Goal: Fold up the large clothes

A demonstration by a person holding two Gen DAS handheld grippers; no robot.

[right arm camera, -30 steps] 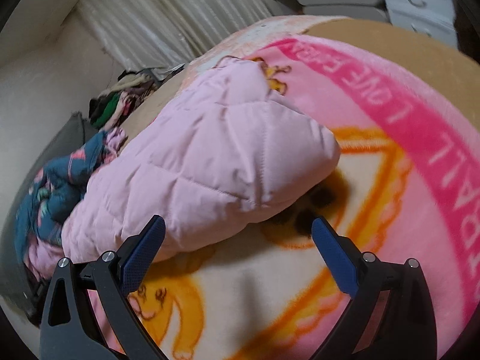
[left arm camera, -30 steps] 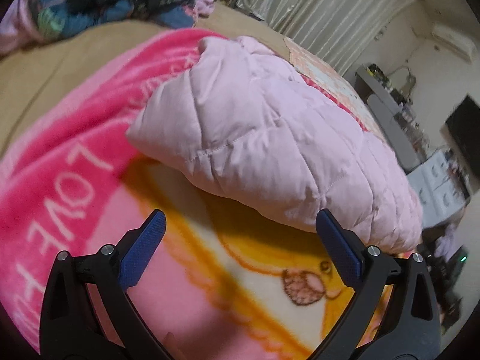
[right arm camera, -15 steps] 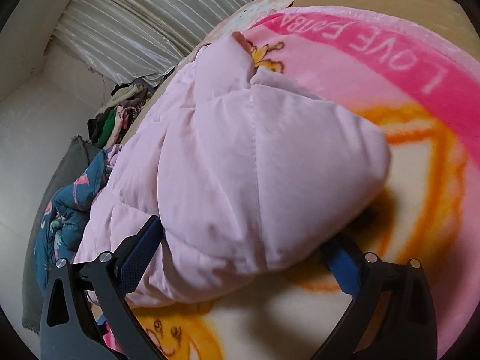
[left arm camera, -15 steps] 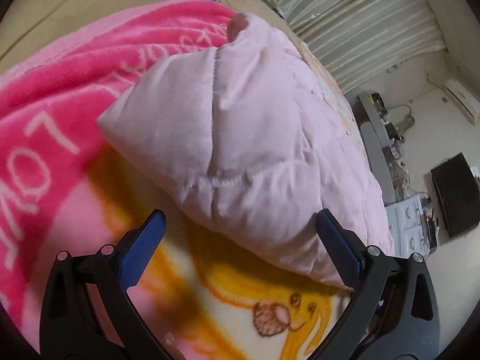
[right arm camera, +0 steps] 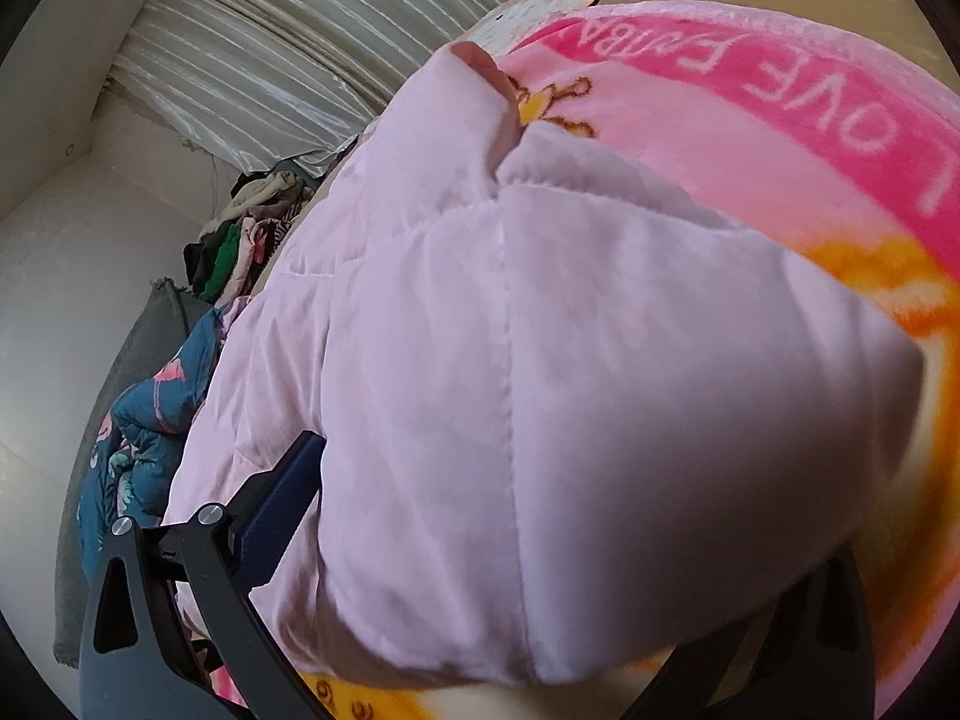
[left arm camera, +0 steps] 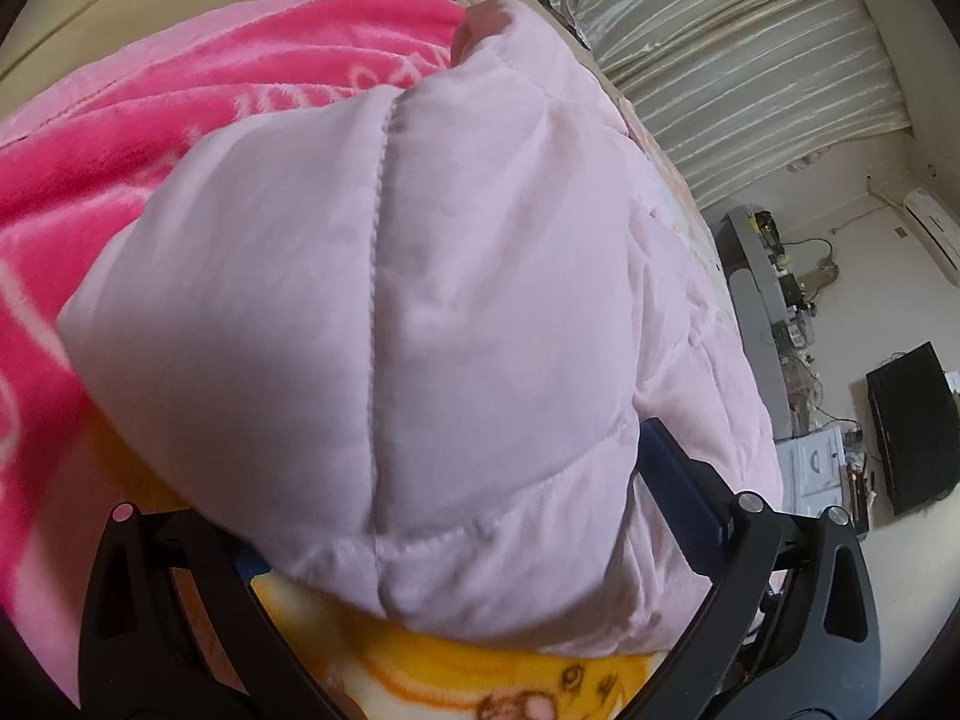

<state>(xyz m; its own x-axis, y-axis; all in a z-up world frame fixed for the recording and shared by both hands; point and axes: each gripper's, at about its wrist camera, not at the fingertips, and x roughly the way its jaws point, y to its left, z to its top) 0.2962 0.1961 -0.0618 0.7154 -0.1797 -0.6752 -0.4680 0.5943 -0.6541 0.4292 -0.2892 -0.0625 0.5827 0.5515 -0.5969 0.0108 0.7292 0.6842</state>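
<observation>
A pale pink quilted jacket (left arm camera: 420, 240) lies folded in a thick bundle on a pink and yellow cartoon blanket (left arm camera: 210, 90). My left gripper (left arm camera: 468, 450) is open, and one padded corner of the jacket sits between its fingers. Only its right blue pad (left arm camera: 678, 480) shows; the jacket covers the other. The right wrist view has the opposite corner of the jacket (right arm camera: 540, 330) filling the span of my open right gripper (right arm camera: 474, 438). Its left blue pad (right arm camera: 282, 498) presses against the fabric, and the right one is hidden. The blanket (right arm camera: 750, 138) spreads beyond.
A heap of blue patterned clothes (right arm camera: 150, 414) and darker garments (right arm camera: 240, 240) lies past the jacket by the wall. Pale pleated curtains (left arm camera: 720, 60) hang behind the bed. A grey shelf (left arm camera: 762, 300) and a black screen (left arm camera: 912, 420) stand on the floor beyond the bed.
Both grippers have moved forward onto the jacket. Its corners, ahead of the fingertips before, now sit between the open fingers and cover one pad of each.
</observation>
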